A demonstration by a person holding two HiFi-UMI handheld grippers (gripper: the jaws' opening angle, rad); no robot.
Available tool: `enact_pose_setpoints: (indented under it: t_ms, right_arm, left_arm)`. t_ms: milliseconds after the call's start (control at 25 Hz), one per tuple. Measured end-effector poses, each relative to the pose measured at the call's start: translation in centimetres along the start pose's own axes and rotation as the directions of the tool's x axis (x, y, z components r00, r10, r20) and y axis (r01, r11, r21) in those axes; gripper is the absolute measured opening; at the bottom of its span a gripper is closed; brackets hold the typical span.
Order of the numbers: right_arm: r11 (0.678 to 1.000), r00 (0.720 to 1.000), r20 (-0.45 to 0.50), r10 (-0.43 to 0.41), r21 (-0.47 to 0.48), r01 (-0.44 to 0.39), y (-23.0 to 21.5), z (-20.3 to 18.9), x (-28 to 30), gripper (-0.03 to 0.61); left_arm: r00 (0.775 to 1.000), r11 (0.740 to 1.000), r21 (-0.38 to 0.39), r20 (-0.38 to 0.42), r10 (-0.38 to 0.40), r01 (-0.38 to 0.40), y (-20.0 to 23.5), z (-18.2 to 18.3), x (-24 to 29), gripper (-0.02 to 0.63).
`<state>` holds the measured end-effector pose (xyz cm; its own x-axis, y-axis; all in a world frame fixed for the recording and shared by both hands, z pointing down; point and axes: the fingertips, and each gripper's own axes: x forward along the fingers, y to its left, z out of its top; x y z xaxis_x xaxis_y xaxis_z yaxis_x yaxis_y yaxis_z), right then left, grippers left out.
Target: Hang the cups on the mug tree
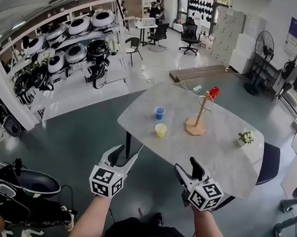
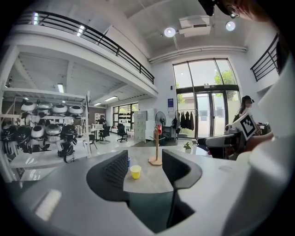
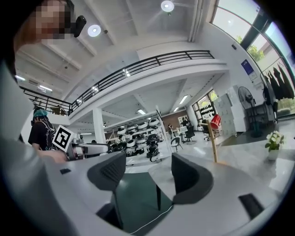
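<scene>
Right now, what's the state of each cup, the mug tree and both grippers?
red cup, hung on the mug tree, near its top
blue cup, upright on the table, not hung
yellow cup, upright on the table, not hung
mug tree, upright, holds one cup
left gripper, open, empty
right gripper, open, empty

Large, bright hall with a dark green floor (image 1: 76,136). Pale marble desk (image 1: 221,161) in the middle, with a dark chair (image 1: 270,162) tucked at its right side. Along the left, white shelves (image 1: 67,49) loaded with round black and white gear. Farther back, office chairs (image 1: 190,35), white lockers (image 1: 228,32), a standing fan (image 1: 263,47), and planks (image 1: 197,72) lying on the floor. Tall glass doors (image 2: 205,115), a railed balcony (image 2: 92,34) above, round ceiling lamps (image 2: 169,32) lit.
</scene>
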<state>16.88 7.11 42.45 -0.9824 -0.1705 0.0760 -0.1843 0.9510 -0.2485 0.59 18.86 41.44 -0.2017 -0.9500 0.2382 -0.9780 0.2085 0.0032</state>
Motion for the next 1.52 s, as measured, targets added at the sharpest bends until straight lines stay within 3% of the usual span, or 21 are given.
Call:
enact_pose_setpoints:
  t_ms: [280, 400, 480, 640, 920, 1080, 1240, 1520]
  right_arm:
    - [1.0, 1.0, -0.009, 0.007, -0.017, -0.008, -3.0, 1.1, 2.0, 0.298]
    - [0.999, 1.0, -0.026, 0.008, -0.031, -0.008, -3.9, 1.0, 3.7, 0.298]
    - [0.999, 0.999, -0.041, 0.001, -0.043, -0.003, -4.7, 1.1, 5.4, 0.298]
    - [0.997, 0.998, -0.064, -0.026, -0.068, 0.021, -7.0, 1.7, 9.9, 0.298]
    - [0.994, 0.995, -0.058, -0.076, -0.084, 0.07, -9.5, 4.3, 19.8, 0.299]
    - [0.989, 0.993, -0.022, -0.114, -0.093, 0.111, -11.2, 5.6, 22.3, 0.299]
    - [0.989, 0.993, -0.032, -0.117, -0.091, 0.113, -12.3, 5.6, 23.9, 0.299]
    - [0.998, 0.996, -0.082, -0.046, -0.052, 0.042, -11.7, 3.1, 25.8, 0.299]
  left_arm:
    - [0.999, 1.0, 0.019, -0.025, 0.022, -0.021, 1.1, 0.1, 4.4, 0.236]
    - [0.999, 0.997, 0.053, -0.017, 0.05, -0.049, 2.6, -0.3, 6.6, 0.187]
    - [0.999, 0.999, 0.023, 0.005, 0.047, -0.047, 4.0, -0.1, 8.3, 0.189]
    - [0.999, 0.999, -0.044, 0.045, 0.001, 0.001, 7.5, 0.8, 12.5, 0.247]
    - [0.993, 0.996, -0.02, 0.081, -0.089, 0.091, 13.8, 3.8, 19.5, 0.265]
    - [0.991, 0.994, -0.001, 0.073, -0.109, 0.109, 16.3, 4.6, 22.5, 0.265]
    - [0.991, 0.993, -0.033, 0.077, -0.113, 0.116, 17.8, 4.9, 24.4, 0.262]
    - [0.993, 0.984, -0.13, 0.045, -0.113, 0.118, 18.5, 3.6, 26.4, 0.261]
